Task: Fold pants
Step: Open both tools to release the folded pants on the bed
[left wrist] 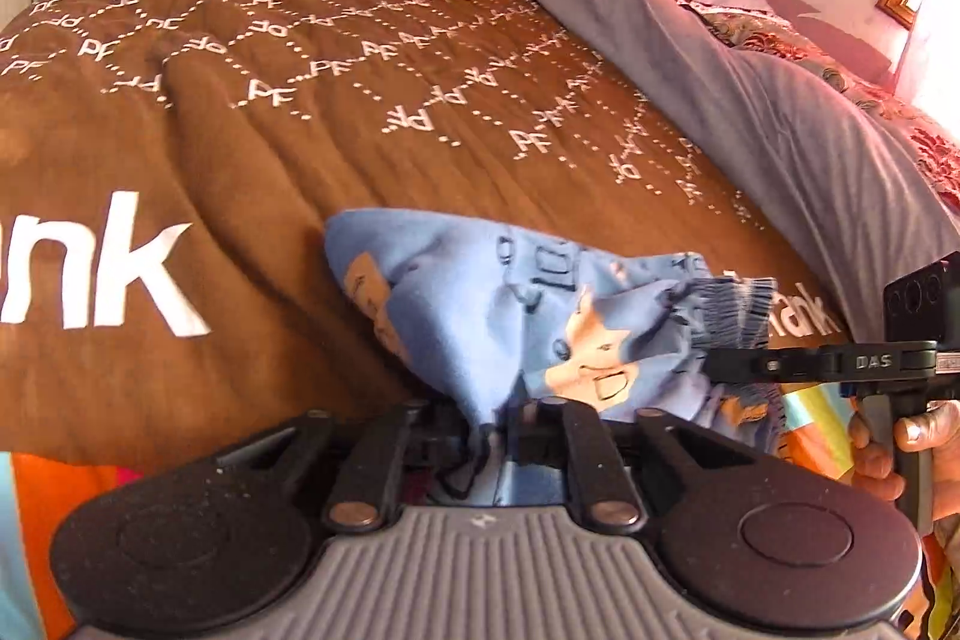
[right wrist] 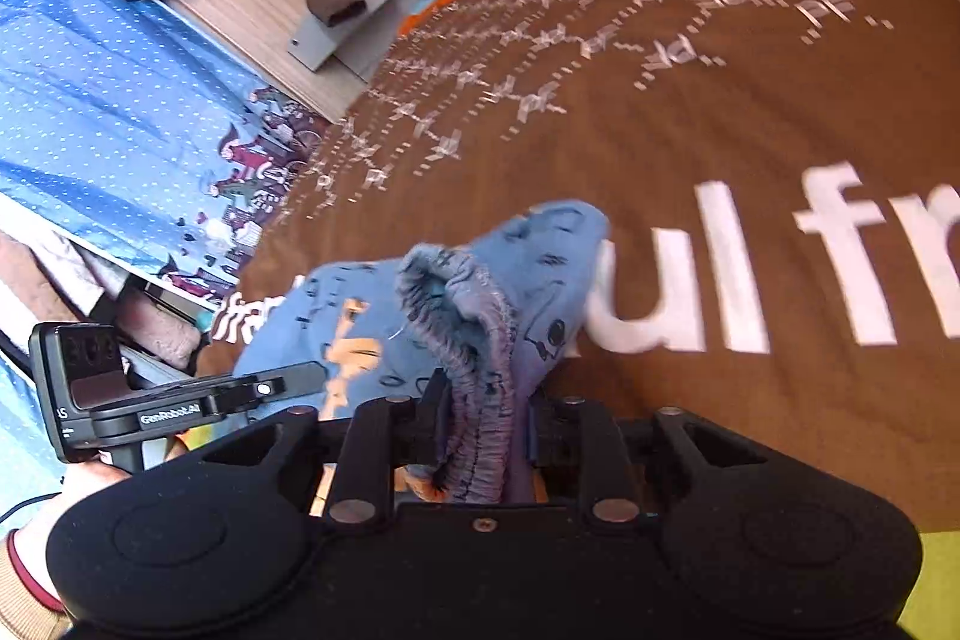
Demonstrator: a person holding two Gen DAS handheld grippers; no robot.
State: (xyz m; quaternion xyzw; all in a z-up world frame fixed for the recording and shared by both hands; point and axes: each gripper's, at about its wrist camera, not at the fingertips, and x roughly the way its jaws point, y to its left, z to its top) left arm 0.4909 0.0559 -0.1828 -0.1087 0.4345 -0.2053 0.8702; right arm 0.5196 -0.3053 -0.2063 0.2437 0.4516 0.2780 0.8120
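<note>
I am holding the small blue pants (left wrist: pixel 480 304) above the bed (left wrist: pixel 300 148) with 2 grippers, left gripper (left wrist: pixel 486 430) jaws pinching soft, light cloth, right gripper (right wrist: pixel 480 430) jaws clamping the elastic waistband (right wrist: pixel 474 340), the firmest place to grip.

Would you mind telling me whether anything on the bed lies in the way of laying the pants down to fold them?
Nothing visible does. Both tongs, left and right, already grip the blue pants, and the brown blanket ahead shows only its own wrinkles.
</note>
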